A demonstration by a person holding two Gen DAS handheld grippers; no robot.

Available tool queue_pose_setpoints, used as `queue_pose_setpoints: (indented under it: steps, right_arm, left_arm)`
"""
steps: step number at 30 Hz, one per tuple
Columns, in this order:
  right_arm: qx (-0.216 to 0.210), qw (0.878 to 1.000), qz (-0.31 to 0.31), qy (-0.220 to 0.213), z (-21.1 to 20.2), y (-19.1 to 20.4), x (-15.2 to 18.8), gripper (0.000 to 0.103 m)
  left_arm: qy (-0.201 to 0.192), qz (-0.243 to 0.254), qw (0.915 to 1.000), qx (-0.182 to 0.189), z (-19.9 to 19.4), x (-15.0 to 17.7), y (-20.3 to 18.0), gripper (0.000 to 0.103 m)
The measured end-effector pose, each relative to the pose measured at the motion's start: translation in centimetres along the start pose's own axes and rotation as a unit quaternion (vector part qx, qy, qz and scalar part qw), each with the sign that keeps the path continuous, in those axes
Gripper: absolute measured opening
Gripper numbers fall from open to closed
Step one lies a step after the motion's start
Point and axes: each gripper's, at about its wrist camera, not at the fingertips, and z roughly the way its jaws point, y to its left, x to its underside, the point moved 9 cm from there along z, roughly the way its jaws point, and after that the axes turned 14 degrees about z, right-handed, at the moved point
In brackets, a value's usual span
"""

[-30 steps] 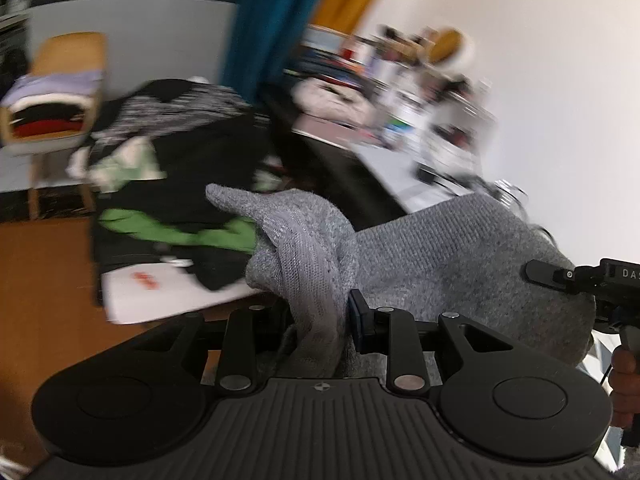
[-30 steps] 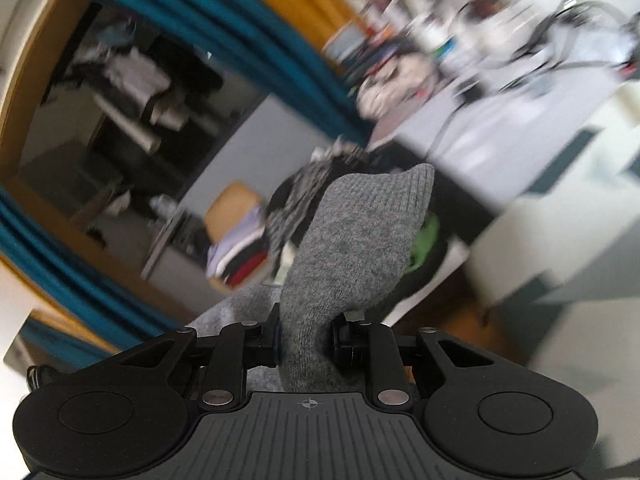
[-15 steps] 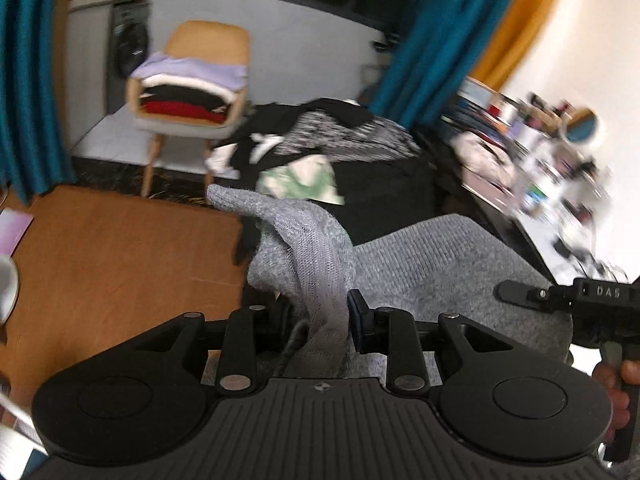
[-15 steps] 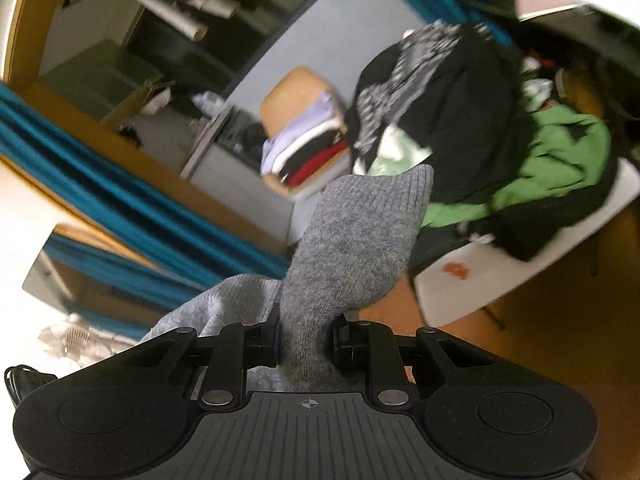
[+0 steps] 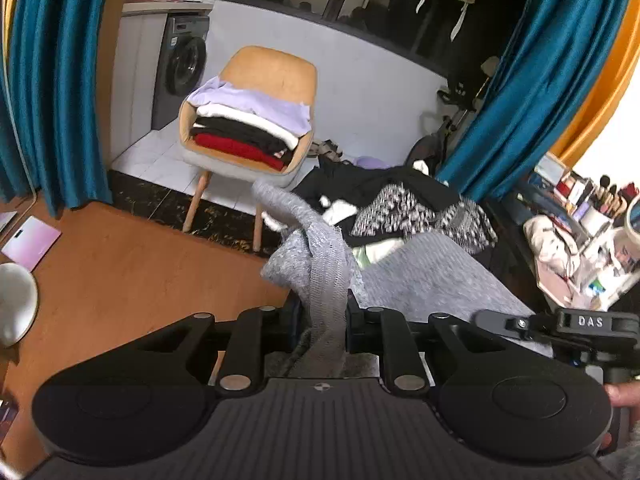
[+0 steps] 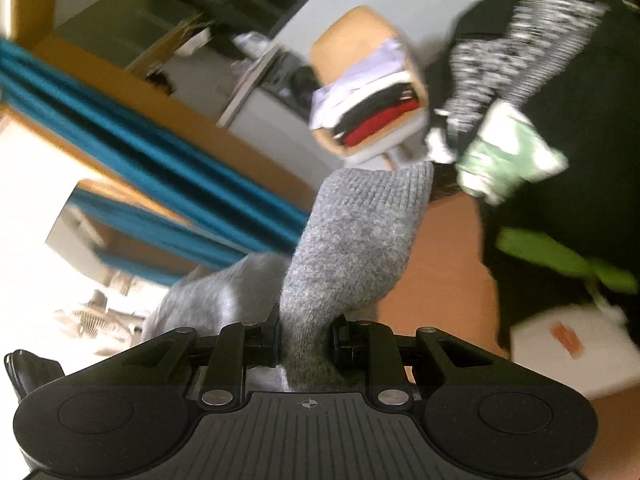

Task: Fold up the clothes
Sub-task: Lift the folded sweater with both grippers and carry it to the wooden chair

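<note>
My left gripper point(image 5: 323, 320) has a bunched fold of the grey knitted sweater point(image 5: 424, 276) between its pads, jaws narrow and closing tighter on the fabric. My right gripper point(image 6: 305, 336) is clamped narrow on another thick corner of the same sweater point(image 6: 356, 240), the ribbed edge sticking up past the fingertips. The garment is off any surface and hangs in the air, stretched between my two grips. In the left view the knit runs from my left jaws off to the right, toward the right gripper's black body point(image 5: 576, 324) at the frame edge, so its long axis lies side to side between my hands, not pointing ahead.

Key relation: the tan wooden chair with a stack of folded clothes point(image 5: 248, 128) sits straight ahead of the left gripper, beyond the sweater, well apart. In the right view the chair point(image 6: 368, 80) is ahead and slightly right, blurred. The pile of unfolded black, patterned and green clothes point(image 5: 400, 204) lies right of the chair. The left hand looks more squarely lined up with the chair. I judge the sweater needs a flat place to lay it broadside.
</note>
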Motion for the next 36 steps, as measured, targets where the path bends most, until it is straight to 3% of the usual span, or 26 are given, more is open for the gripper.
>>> queue_pose_setpoints:
  steps: [5, 9, 12, 16, 19, 24, 30, 36]
  right_arm:
    - [-0.015, 1.0, -0.016, 0.0, 4.5, 3.4, -5.0, 0.019]
    - [-0.003, 0.999, -0.032, -0.018, 8.5, 5.4, -9.7, 0.019]
    - [0.01, 0.999, -0.036, -0.04, 12.3, 6.3, -13.0, 0.019]
    - [0.032, 0.996, 0.003, -0.08, 17.6, 7.5, -16.4, 0.019]
    - [0.04, 0.994, 0.046, -0.093, 21.9, 8.8, -18.3, 0.019]
    - [0.048, 0.991, 0.05, -0.113, 28.2, 11.9, -20.3, 0.019]
    - [0.053, 0.99, 0.049, -0.122, 34.0, 14.0, -23.4, 0.019]
    - [0.057, 0.989, 0.049, -0.125, 38.4, 14.3, -28.6, 0.019]
  left_arm:
    - [0.0, -0.043, 0.9989, 0.021, 4.8, -1.7, 3.8, 0.018]
    - [-0.009, -0.082, 0.996, 0.035, 8.6, -4.1, 8.2, 0.018]
    - [-0.013, -0.069, 0.9961, 0.053, 11.3, -6.6, 11.5, 0.018]
    - [0.003, -0.054, 0.9961, 0.07, 14.6, -9.8, 17.3, 0.018]
    - [0.012, -0.04, 0.9965, 0.073, 16.0, -12.7, 22.0, 0.018]
    - [0.01, 0.006, 0.9973, 0.073, 18.6, -17.2, 27.4, 0.018]
    - [0.008, -0.02, 0.9966, 0.08, 22.5, -20.1, 31.8, 0.018]
    - [0.023, -0.035, 0.9956, 0.083, 28.0, -23.4, 35.0, 0.017]
